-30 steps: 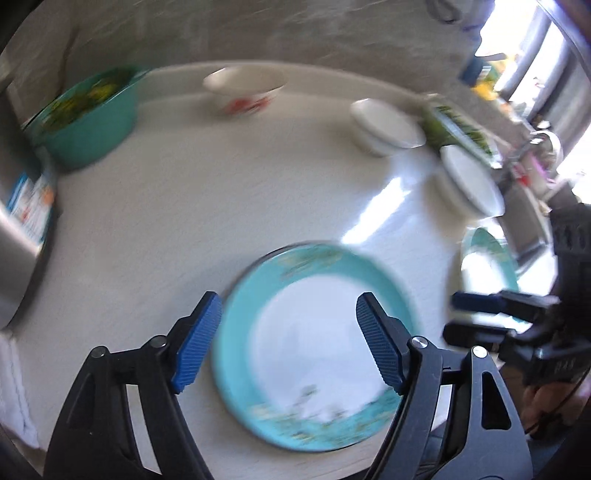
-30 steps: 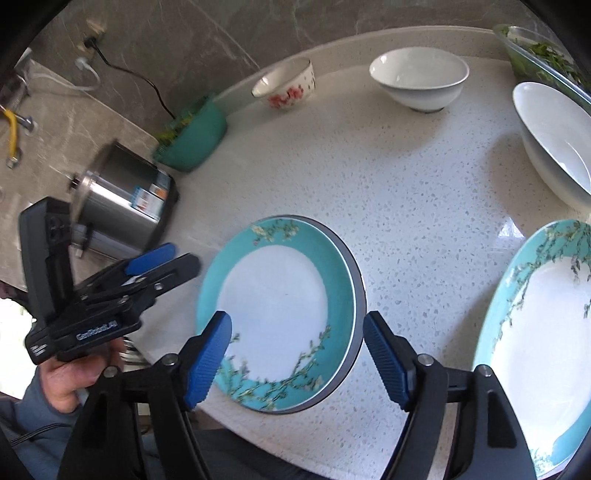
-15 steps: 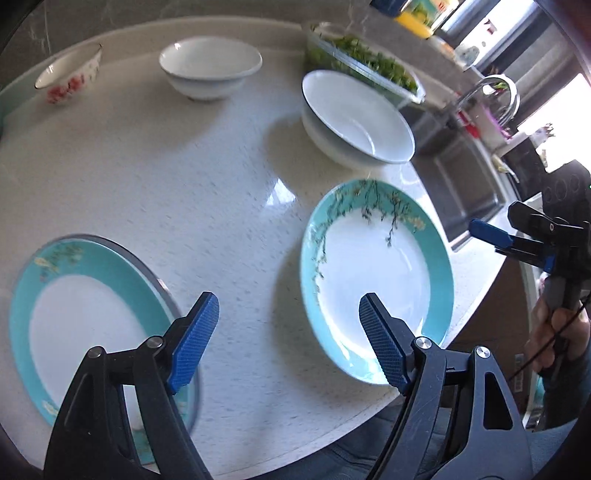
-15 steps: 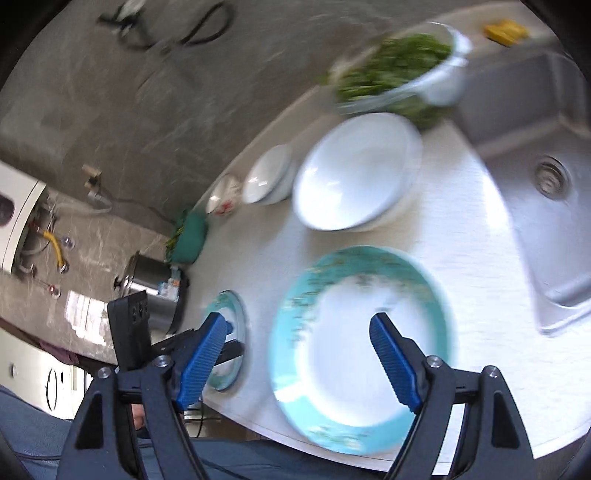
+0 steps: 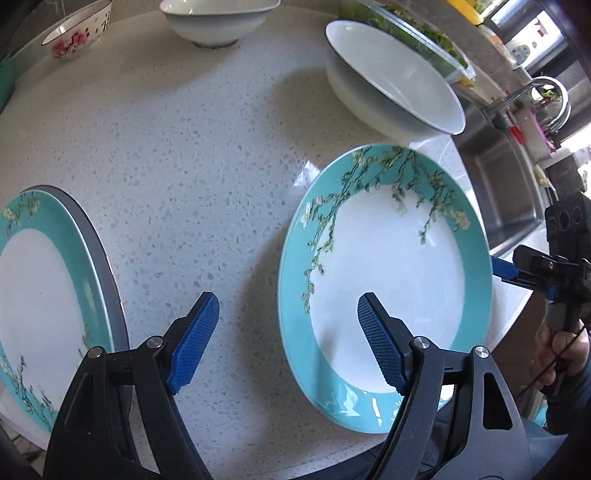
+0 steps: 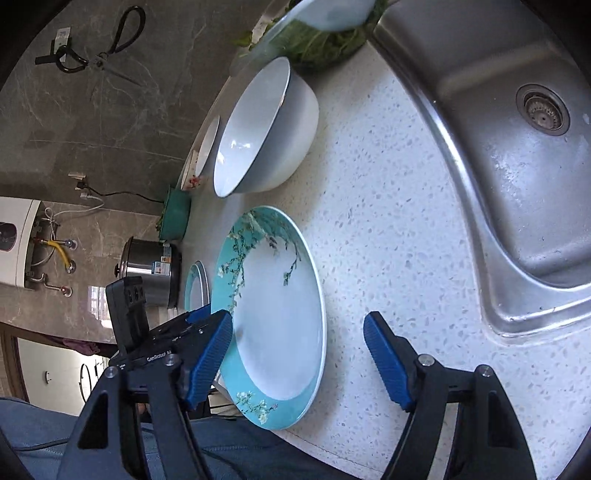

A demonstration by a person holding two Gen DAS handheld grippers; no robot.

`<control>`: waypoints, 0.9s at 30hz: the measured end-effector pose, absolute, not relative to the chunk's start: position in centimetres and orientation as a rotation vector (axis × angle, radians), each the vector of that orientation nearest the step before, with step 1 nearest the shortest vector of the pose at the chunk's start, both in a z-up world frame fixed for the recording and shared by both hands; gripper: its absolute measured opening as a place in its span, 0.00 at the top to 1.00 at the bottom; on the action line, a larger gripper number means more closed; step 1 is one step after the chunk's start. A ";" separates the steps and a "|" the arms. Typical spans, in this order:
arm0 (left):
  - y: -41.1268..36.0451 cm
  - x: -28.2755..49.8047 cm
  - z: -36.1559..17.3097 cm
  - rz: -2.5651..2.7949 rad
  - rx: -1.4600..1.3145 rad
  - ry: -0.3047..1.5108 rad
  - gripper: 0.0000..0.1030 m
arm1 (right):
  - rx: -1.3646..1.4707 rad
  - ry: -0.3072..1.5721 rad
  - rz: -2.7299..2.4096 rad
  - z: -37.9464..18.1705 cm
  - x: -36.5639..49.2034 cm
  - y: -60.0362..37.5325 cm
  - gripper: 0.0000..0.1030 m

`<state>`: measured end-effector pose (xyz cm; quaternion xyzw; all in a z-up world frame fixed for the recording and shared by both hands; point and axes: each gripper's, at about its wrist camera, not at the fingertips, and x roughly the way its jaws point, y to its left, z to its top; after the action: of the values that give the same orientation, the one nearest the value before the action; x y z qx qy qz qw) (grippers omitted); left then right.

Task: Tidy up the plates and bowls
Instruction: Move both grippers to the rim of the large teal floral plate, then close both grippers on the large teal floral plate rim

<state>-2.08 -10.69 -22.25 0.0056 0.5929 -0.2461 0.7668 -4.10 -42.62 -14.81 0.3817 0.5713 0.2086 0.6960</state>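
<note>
A large teal blossom plate (image 5: 388,273) lies at the counter's front edge; it also shows in the right wrist view (image 6: 277,314). My left gripper (image 5: 288,343) is open and empty, its jaws astride the plate's left rim. My right gripper (image 6: 299,362) is open and empty, astride the plate's right rim. A second teal plate (image 5: 44,302) lies at the left. A big white bowl (image 5: 391,81) stands behind the large plate. A smaller white bowl (image 5: 218,18) and a red-flowered bowl (image 5: 77,33) stand at the back.
The steel sink (image 6: 517,147) and its tap (image 5: 535,99) are to the right of the plates. A glass dish of greens (image 5: 417,33) stands at the back right. A teal bowl (image 6: 177,218) and a steel cooker (image 6: 155,273) stand far left.
Both grippers swung from the left plate to the large right plate and came down close to it. The right gripper view has rolled sideways beside the sink.
</note>
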 end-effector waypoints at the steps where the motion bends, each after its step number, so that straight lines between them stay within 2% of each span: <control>1: -11.0 -2.1 -22.5 -0.535 0.017 1.286 0.28 | 0.845 1.287 0.471 -15.1 -4.2 -42.3 0.26; 5: -11.7 -2.1 -22.5 -0.530 0.037 1.256 0.35 | 0.854 1.309 0.490 -15.8 -4.1 -41.5 0.34; 7: -11.9 -2.1 -22.2 -0.538 0.053 1.244 0.52 | 0.842 1.316 0.489 -15.8 -4.0 -41.2 0.34; 8: -12.2 -2.2 -22.1 -0.546 0.062 1.239 0.65 | 0.833 1.320 0.486 -15.7 -4.0 -41.0 0.35; 9: -12.2 -2.1 -21.9 -0.549 0.067 1.237 0.71 | 0.832 1.324 0.486 -15.8 -3.9 -40.9 0.37; 17: -13.1 -1.7 -21.8 -0.574 0.072 1.228 0.73 | 0.829 1.360 0.478 -16.3 -4.0 -40.0 0.56; 19: -12.9 -1.5 -21.8 -0.570 0.071 1.229 0.77 | 0.825 1.367 0.457 -16.4 -4.1 -40.1 0.66; 21: -12.6 -1.4 -21.8 -0.576 0.063 1.234 0.81 | 0.842 1.379 0.425 -16.9 -4.3 -40.7 0.83; 22: -12.5 -1.4 -21.8 -0.579 0.059 1.236 0.81 | 0.849 1.386 0.412 -17.1 -4.4 -40.9 0.86; 27: -12.2 -1.6 -21.7 -0.583 0.072 1.227 0.81 | 0.842 1.406 0.397 -17.2 -4.1 -40.8 0.88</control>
<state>-1.63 -12.21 -21.75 0.0332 0.5673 -0.2695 0.7774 -4.12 -40.80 -17.21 0.3729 0.6227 0.1756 0.6650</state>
